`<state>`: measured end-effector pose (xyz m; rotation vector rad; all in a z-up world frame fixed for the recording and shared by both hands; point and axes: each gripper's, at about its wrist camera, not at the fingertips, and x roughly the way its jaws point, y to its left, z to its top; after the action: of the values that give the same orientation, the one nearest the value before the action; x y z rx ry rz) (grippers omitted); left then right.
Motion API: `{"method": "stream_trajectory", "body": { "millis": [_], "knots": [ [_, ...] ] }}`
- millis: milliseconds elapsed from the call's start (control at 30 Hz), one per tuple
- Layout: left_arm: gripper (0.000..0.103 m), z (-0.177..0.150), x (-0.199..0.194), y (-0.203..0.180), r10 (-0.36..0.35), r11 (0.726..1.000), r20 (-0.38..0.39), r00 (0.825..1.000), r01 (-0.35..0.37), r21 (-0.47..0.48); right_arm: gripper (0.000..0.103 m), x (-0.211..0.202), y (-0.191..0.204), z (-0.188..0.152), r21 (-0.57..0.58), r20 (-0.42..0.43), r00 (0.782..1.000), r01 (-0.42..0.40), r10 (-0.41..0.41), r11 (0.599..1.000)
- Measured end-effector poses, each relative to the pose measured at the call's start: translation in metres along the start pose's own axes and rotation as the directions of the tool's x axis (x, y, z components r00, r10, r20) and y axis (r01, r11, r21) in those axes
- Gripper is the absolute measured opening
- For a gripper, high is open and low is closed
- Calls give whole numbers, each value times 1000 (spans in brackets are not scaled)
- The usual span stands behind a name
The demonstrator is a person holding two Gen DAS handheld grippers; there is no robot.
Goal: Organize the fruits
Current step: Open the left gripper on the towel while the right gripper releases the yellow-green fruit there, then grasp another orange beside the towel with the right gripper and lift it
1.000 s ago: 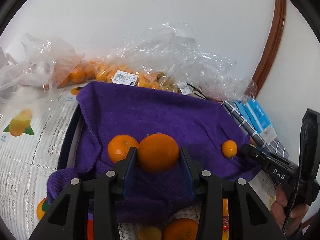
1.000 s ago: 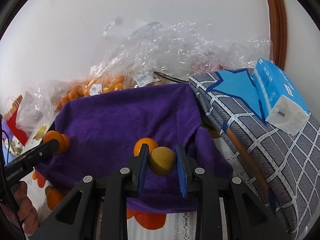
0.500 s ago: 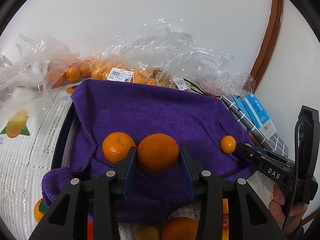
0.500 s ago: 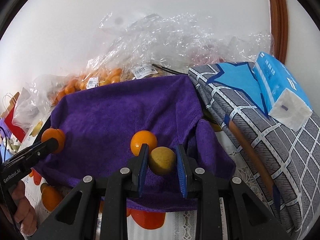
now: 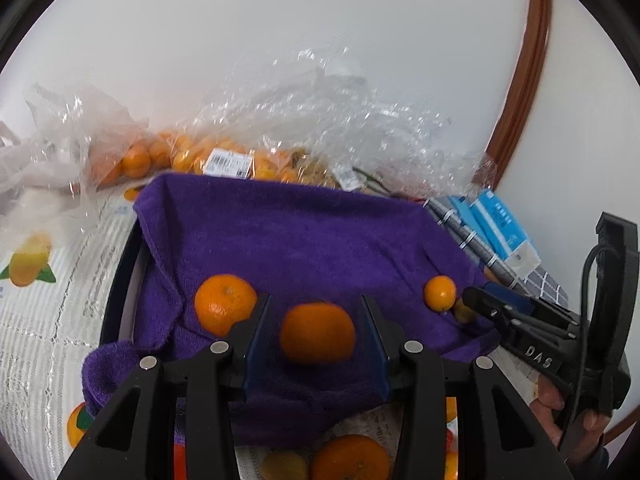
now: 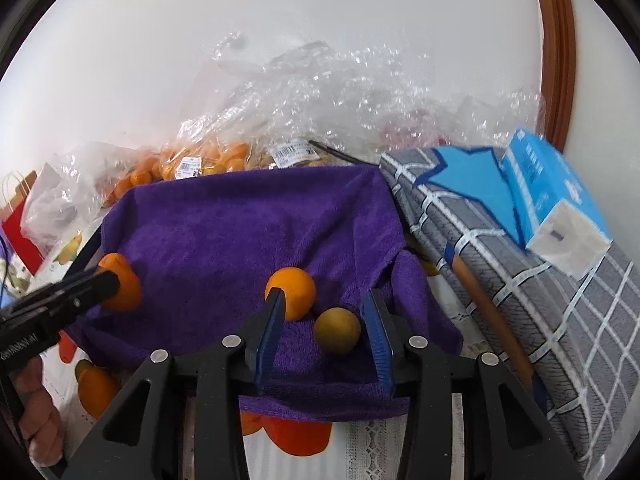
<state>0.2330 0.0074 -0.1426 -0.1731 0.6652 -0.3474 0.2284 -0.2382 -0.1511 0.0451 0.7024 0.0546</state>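
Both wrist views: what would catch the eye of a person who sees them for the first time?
The purple towel fills the middle, draped over a dark tray. A mandarin lies on it between the open fingers of the left gripper, and a dull yellow-green fruit lies between those of the right gripper, beside a small orange. Behind the towel, crumpled clear plastic bags of small oranges stand against the white wall.

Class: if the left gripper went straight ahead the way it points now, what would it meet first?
Probably the orange lying between its open jaws on the purple towel; beyond that, only towel, though depth is uncertain.
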Motion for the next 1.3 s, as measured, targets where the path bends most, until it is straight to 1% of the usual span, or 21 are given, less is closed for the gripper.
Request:
{"method": "stream_trajectory", "body": {
  "millis": [167,333,400,467,567,667,767,833,900,1000,1033,1100,1167,1200,1300],
  "knots": [
    [41,1,-3,0,-17,1000,23,1000,17,-13,43,-4,-1,1,3,21,1000,-4,4,1000],
    [41,1,-9,4,-5,999,63,998,7,-36,43,-15,-3,3,24,68,998,-8,6,1000],
    [41,3,-9,7,-4,999,61,998,7,-49,43,-17,-4,3,25,71,997,-9,7,1000],
    [41,4,-7,10,-19,998,41,999,22,-62,43,-17,-2,4,15,56,998,-7,6,1000],
    [41,5,-10,15,-41,995,45,998,45,-87,43,-18,2,5,3,34,999,-17,17,1000],
    [41,5,-13,19,-41,994,49,998,46,-101,43,-22,7,2,-14,25,999,-48,48,999],
    [41,6,-14,24,-59,990,48,997,65,-127,43,-26,11,-7,-10,-4,996,-88,88,996],
    [41,7,-13,26,-59,988,44,997,64,-139,42,-30,15,-14,-10,-20,994,-108,107,994],
    [41,8,-13,27,-61,987,43,997,67,-145,40,-36,20,-21,-27,-31,992,-127,126,992],
    [43,7,-14,26,-59,988,47,997,65,-143,39,-42,28,-31,-31,-45,985,-170,168,985],
    [43,7,-15,26,-60,988,49,997,66,-139,39,-42,31,-34,-31,-56,981,-186,184,982],
    [44,7,-16,25,-62,988,51,997,68,-136,38,-37,34,-39,-30,-78,980,-189,186,982],
    [44,8,-16,25,-63,989,49,997,70,-134,35,-30,35,-43,-20,-108,976,-195,192,981],
    [44,8,-16,25,-66,988,50,997,72,-134,35,-29,34,-44,-6,-111,970,-217,215,976],
    [45,9,-17,26,-79,986,54,995,86,-145,36,-24,33,-43,7,-123,965,-232,231,973]
  ]
}}
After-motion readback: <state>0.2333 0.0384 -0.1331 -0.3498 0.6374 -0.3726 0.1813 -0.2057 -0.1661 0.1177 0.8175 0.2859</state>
